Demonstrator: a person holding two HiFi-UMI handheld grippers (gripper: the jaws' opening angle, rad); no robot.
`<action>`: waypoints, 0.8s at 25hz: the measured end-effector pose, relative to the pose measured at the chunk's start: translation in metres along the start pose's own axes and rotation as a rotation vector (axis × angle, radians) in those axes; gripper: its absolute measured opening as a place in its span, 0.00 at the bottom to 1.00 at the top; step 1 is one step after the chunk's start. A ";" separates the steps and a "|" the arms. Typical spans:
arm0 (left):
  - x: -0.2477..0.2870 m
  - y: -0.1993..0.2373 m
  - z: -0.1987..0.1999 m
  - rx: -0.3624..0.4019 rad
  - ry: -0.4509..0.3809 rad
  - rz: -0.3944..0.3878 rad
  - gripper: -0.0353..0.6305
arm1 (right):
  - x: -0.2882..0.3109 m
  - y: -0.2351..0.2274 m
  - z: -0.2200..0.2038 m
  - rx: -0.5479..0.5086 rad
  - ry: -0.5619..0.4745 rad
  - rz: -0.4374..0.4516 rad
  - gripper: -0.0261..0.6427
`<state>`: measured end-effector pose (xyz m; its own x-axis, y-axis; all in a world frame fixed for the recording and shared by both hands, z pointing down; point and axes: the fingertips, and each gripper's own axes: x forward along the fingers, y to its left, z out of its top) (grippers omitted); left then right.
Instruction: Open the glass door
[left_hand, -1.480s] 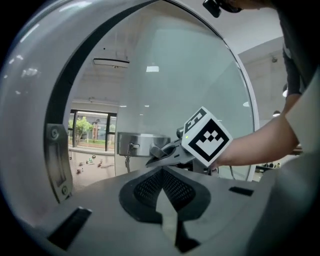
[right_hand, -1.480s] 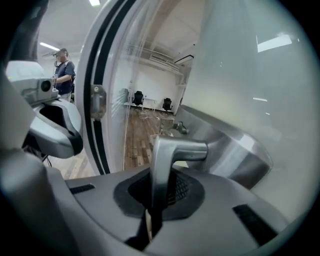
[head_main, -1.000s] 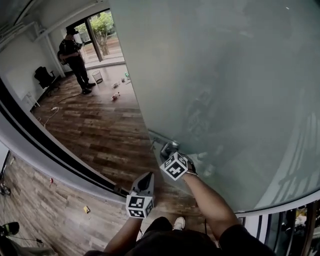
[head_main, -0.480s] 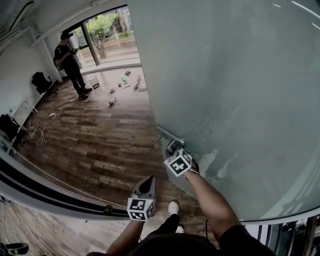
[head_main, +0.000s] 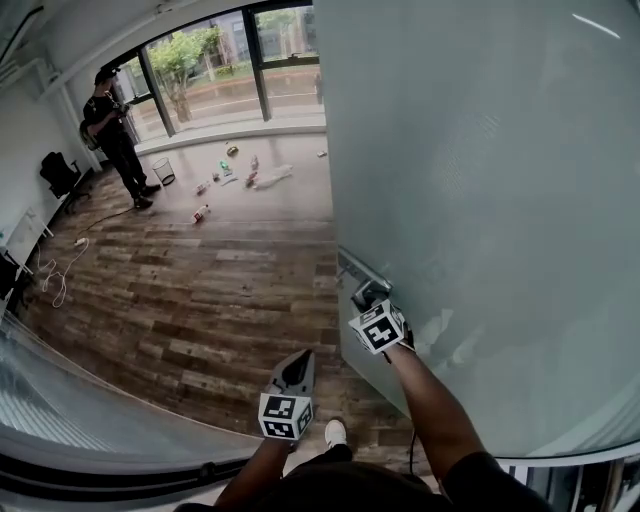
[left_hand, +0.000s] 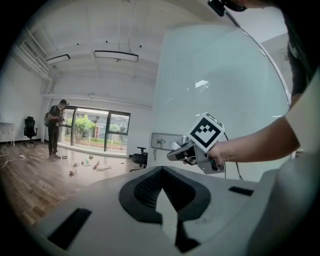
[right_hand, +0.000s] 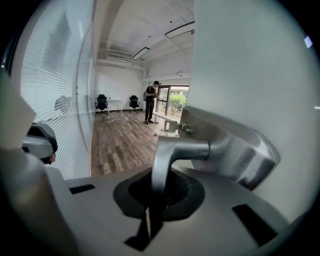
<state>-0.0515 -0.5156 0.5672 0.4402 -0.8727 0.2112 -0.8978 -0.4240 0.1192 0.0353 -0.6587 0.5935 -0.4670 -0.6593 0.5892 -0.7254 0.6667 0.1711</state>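
The frosted glass door (head_main: 480, 180) fills the right of the head view and stands swung open onto a room with a wooden floor. My right gripper (head_main: 368, 300) is shut on the door's metal lever handle (right_hand: 167, 155), which runs down between the jaws from its steel plate (right_hand: 235, 150). The left gripper view shows that same right gripper (left_hand: 176, 152) at the lock plate (left_hand: 159, 142). My left gripper (head_main: 298, 360) hangs to the left of the door and below it, touches nothing, and has its jaws shut (left_hand: 162, 172) with nothing in them.
A person (head_main: 115, 140) stands by the far windows. Bottles and litter (head_main: 240, 170) lie on the floor near a small bin (head_main: 165, 172). An office chair (head_main: 60, 175) and a cable (head_main: 60, 270) are at the left. A glass wall (head_main: 80, 420) curves along the bottom left.
The door has swung further to the right and shows more of the room and windows. Both grippers moved along with it. The right gripper has kept its hold on the handle.
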 end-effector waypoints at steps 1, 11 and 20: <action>0.007 0.004 0.001 0.001 0.003 -0.001 0.06 | 0.004 -0.012 -0.002 0.009 -0.003 -0.005 0.06; 0.065 0.061 0.013 -0.008 0.019 0.030 0.06 | 0.025 -0.122 -0.012 0.096 0.011 -0.119 0.06; 0.143 0.050 0.022 -0.011 0.046 0.026 0.06 | 0.033 -0.228 -0.029 0.170 0.023 -0.193 0.06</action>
<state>-0.0339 -0.6676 0.5818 0.4171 -0.8714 0.2583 -0.9088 -0.3985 0.1235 0.1998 -0.8226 0.5969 -0.3020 -0.7592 0.5765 -0.8753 0.4605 0.1479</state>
